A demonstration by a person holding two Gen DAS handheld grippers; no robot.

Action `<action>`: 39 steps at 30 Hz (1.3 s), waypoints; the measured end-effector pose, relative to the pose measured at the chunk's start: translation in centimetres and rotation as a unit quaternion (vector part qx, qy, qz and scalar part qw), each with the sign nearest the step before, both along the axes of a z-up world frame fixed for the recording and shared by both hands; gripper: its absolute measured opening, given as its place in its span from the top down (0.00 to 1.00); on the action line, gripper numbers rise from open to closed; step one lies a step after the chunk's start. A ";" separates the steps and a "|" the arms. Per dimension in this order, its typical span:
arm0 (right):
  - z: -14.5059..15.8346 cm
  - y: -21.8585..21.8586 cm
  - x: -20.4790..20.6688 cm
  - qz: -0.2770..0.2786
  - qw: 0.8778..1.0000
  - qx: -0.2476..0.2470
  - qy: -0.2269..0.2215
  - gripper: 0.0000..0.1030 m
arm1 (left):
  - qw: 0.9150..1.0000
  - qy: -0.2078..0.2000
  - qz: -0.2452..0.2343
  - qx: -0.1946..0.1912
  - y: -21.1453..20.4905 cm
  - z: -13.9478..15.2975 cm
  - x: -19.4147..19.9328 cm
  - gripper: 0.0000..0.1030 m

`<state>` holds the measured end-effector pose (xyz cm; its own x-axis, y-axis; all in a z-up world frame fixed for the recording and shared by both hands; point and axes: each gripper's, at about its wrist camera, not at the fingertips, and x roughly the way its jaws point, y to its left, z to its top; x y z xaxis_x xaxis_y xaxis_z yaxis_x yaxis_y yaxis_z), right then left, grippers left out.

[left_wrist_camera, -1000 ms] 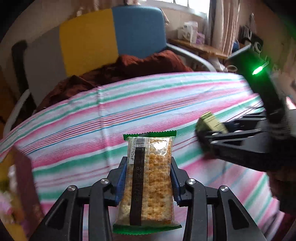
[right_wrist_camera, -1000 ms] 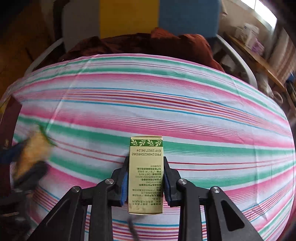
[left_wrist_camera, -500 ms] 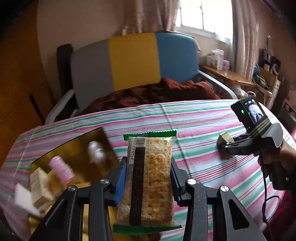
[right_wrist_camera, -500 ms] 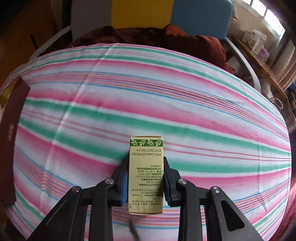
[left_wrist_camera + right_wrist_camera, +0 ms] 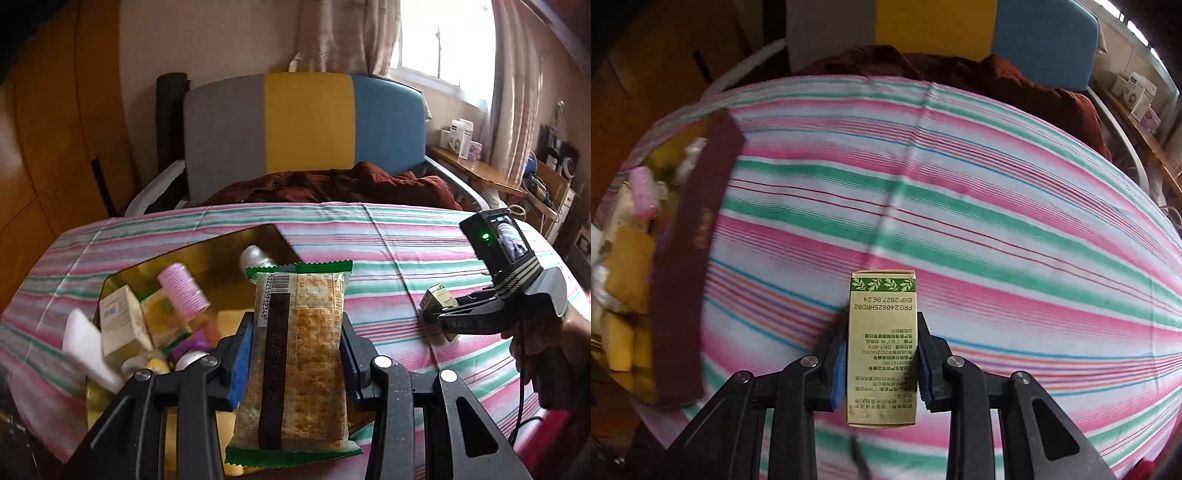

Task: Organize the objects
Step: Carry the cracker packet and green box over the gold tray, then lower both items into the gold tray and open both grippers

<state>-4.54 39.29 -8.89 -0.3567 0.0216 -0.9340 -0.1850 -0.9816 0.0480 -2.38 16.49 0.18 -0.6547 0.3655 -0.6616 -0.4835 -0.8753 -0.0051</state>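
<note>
Cracker pack [image 5: 295, 354] clamped in your left fingers [image 5: 242, 365], above crowded box [image 5: 184, 254]. Right fingers [image 5: 837, 369] pinch carton [image 5: 882, 347] over bench [image 5: 997, 221]. Risks: pack slides out of grip, drop lands on piled bottles [image 5: 183, 291], tips out; crackers crush.

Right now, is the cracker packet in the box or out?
Out: the left tongs hold the cracker packet above the box.
</note>
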 end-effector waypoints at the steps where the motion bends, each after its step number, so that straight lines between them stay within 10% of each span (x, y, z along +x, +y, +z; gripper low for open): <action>1: 0.4 -0.6 0.1 -0.001 1.000 -0.006 0.008 0.71 | 1.000 -0.002 0.003 0.001 -0.4 -0.1 0.0 0.59; 21: 7.3 -13.6 1.1 0.081 0.981 -0.081 0.155 0.71 | 0.990 -0.057 0.093 0.088 -14.2 -1.7 -1.1 0.59; 29: 5.8 -14.7 -0.2 0.061 0.985 -0.097 0.130 0.63 | 0.986 -0.075 0.088 0.118 -12.3 -0.9 -4.0 0.59; 39: 5.3 -14.8 0.9 0.049 0.987 -0.087 0.126 0.61 | 0.989 -0.063 0.092 0.096 -10.0 -0.9 -6.8 0.31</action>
